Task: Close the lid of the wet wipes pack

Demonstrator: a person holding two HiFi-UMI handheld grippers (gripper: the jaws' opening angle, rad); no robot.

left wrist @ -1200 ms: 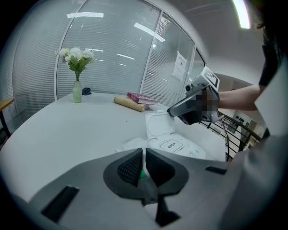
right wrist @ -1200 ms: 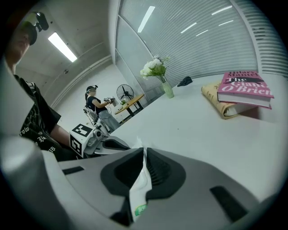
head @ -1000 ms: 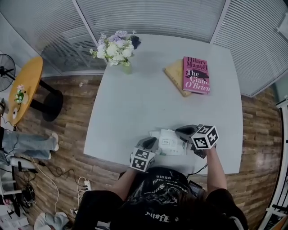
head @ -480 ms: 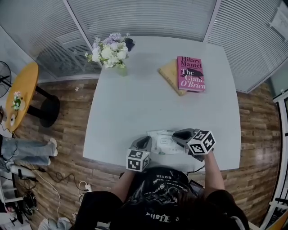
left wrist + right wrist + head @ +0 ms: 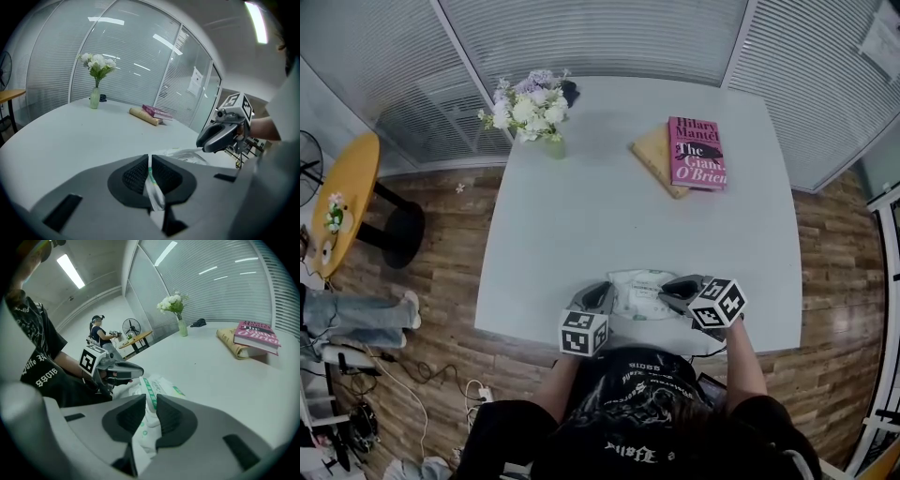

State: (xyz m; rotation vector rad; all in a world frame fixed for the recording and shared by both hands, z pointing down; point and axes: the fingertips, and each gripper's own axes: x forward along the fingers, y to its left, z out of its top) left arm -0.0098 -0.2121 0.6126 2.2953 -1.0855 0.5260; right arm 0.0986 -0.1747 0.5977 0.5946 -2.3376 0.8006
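The wet wipes pack (image 5: pixel 639 292), white with green print, lies near the table's front edge between both grippers. My left gripper (image 5: pixel 602 298) is shut on the thin seam at the pack's left end; in the left gripper view that seam (image 5: pixel 151 180) is pinched between the jaws of the left gripper (image 5: pixel 150 160). My right gripper (image 5: pixel 668 288) is at the pack's right end. Its jaws are opening, and the green-striped edge of the pack (image 5: pixel 151 389) stands loose in the gap of the right gripper (image 5: pixel 151 404). The lid lies flat on top.
A pink book (image 5: pixel 697 153) lies on a tan one (image 5: pixel 652 153) at the far right of the white table (image 5: pixel 581 216). A vase of flowers (image 5: pixel 530 112) stands at the far left corner, a small dark thing (image 5: pixel 570 91) behind it. A yellow round table (image 5: pixel 345 192) stands on the floor to the left.
Both grippers and the pack have shifted slightly toward the table's near edge. The white flap seen standing up on the pack a second ago now lies flat.
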